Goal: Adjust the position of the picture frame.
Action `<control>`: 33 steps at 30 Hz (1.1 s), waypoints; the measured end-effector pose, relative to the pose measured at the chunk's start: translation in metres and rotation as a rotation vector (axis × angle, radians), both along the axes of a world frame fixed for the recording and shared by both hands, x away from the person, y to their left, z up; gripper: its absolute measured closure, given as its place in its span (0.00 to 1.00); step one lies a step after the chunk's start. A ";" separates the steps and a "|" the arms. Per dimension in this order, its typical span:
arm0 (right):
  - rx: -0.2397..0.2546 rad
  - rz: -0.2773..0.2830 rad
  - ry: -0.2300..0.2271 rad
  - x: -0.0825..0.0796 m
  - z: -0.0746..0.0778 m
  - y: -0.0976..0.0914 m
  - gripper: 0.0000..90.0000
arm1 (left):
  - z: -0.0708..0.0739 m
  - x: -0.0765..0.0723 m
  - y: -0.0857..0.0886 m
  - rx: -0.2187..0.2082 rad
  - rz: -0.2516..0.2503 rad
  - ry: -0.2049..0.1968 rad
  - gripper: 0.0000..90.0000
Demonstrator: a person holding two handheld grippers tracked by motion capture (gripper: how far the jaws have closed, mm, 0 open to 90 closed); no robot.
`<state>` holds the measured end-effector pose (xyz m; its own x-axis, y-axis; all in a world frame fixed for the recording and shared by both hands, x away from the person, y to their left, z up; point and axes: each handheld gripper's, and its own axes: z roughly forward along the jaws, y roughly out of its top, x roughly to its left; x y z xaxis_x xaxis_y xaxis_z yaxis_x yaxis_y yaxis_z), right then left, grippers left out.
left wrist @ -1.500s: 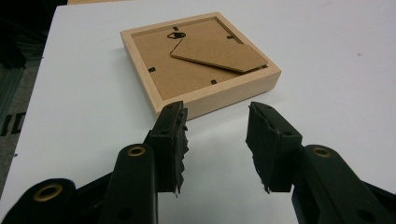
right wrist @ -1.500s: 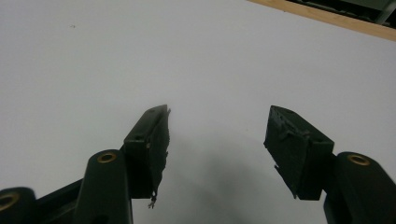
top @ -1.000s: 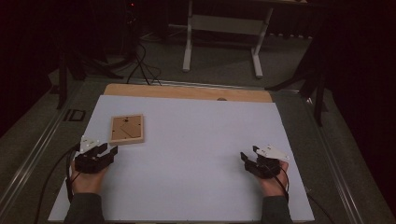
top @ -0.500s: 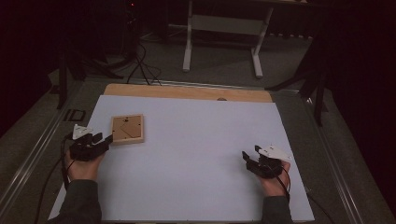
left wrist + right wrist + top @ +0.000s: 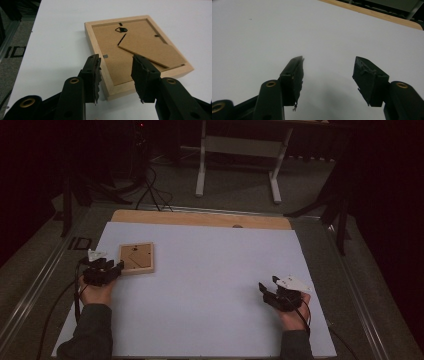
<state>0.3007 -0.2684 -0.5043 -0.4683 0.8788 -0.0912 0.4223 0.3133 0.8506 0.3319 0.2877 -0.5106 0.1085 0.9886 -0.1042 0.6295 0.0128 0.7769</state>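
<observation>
High view: a wooden frame point(image 5: 136, 258) is seen lying face down at the left of the white counter point(image 5: 210, 285), toward the far side. The left claw point(image 5: 111, 270) is placed just at the frame's near left corner, while the right claw point(image 5: 267, 292) is held well apart at the near right, over bare counter.

Left gripper view: the frame point(image 5: 140, 50) is shown with its brown backing up, a black hanger near the far edge and a loose stand flap partly raised. The near corner of the frame is straddled by the left claw point(image 5: 116, 75); its jaws have just been closing, yet a gap is seen on both sides and no pad is pressed on the wood.

Right gripper view: the right claw point(image 5: 328, 77) is spread wide, with nothing between its jaws.
</observation>
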 end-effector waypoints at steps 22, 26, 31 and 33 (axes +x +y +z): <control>-0.009 0.018 0.012 0.001 -0.002 0.001 0.43 | -0.011 0.009 0.009 -0.045 0.011 0.049 0.89; -0.011 0.021 0.013 0.001 -0.002 0.002 0.43 | -0.010 0.008 0.005 -0.019 -0.005 0.047 0.90; -0.021 0.022 0.009 0.001 -0.002 0.003 0.43 | -0.009 0.005 -0.001 0.010 -0.029 0.049 0.90; -0.021 0.022 0.007 0.001 -0.002 0.002 0.43 | -0.009 0.005 -0.004 0.014 -0.037 0.048 0.90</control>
